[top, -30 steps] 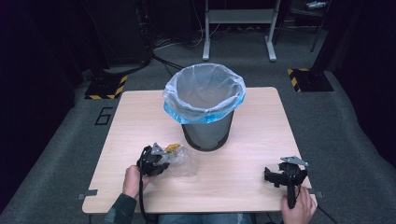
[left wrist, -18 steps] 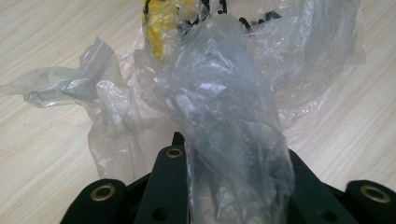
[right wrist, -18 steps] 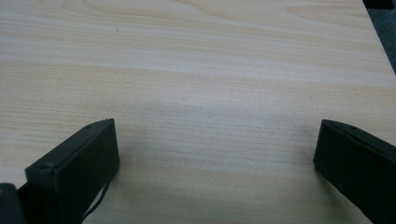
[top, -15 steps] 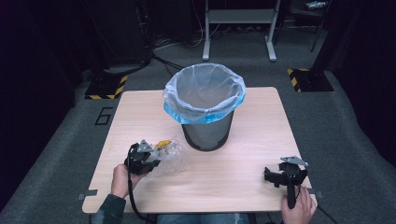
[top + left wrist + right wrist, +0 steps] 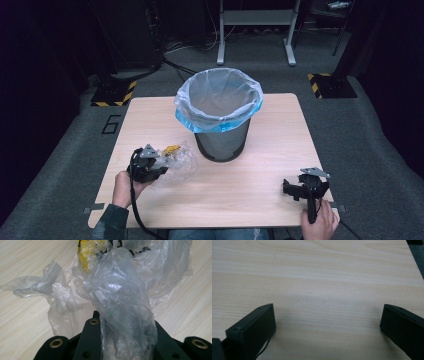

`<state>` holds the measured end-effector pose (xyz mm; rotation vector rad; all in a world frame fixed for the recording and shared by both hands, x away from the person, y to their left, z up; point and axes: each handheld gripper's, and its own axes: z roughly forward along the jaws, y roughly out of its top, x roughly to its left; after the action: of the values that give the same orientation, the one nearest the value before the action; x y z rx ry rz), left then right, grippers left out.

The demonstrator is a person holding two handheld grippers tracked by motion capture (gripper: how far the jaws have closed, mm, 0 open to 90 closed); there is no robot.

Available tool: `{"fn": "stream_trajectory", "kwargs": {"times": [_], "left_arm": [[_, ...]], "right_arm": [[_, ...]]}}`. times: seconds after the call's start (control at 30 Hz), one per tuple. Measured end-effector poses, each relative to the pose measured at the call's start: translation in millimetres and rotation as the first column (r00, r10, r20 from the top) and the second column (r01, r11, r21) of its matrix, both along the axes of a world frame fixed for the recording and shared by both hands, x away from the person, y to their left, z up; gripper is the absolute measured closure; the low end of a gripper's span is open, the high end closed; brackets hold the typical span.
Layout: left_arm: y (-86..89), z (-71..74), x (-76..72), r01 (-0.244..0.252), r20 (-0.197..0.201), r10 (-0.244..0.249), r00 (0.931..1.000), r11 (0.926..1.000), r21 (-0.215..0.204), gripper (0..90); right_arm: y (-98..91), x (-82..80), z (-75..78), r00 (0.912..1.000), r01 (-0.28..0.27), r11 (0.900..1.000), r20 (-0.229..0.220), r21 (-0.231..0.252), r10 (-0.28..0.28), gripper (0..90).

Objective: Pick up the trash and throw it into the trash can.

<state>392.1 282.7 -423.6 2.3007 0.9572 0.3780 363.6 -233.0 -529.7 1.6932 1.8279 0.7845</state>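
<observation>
Left gripper [image 5: 159,165] is clamping the clear plastic bag [image 5: 177,161] beside the bin [image 5: 220,112] | right gripper [image 5: 300,190] is idling, jaws wide | you're lifting: clear the rim, keep trailing film gathered.

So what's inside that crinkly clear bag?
Inside the clear bag something yellow shows, with dark bits beside it. Crumpled plastic hides the rest, so what they are can't be told. The left gripper pinches the bag.

One plastic bag [image 5: 175,162], one bin [image 5: 220,117], two hand-held grippers [image 5: 150,167] [image 5: 305,187]
</observation>
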Motion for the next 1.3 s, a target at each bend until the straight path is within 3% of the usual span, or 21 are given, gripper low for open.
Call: {"fn": "stream_trajectory", "kwargs": {"times": [0.47,0.87,1.3], "left_arm": [[14.6,29.7,-3.4,0.001,0.034,0.000,0.9994,0.9998,-0.020,79.8],[17.7,58.8,-3.9,0.027,0.075,-0.027,0.9968,0.9996,0.007,80.4],[21.7,108.3,2.8,0.056,0.138,-0.054,0.9889,0.9984,-0.005,80.5]], "right_arm": [[0.0,0.0,0.0,1.0000,0.000,1.0000,0.000,0.000,0.000,0.0],[0.0,0.0,0.0,1.0000,0.000,1.0000,0.000,0.000,0.000,0.0],[0.1,0.1,0.0,1.0000,0.001,1.0000,0.000,0.000,-0.001,0.0]]}}
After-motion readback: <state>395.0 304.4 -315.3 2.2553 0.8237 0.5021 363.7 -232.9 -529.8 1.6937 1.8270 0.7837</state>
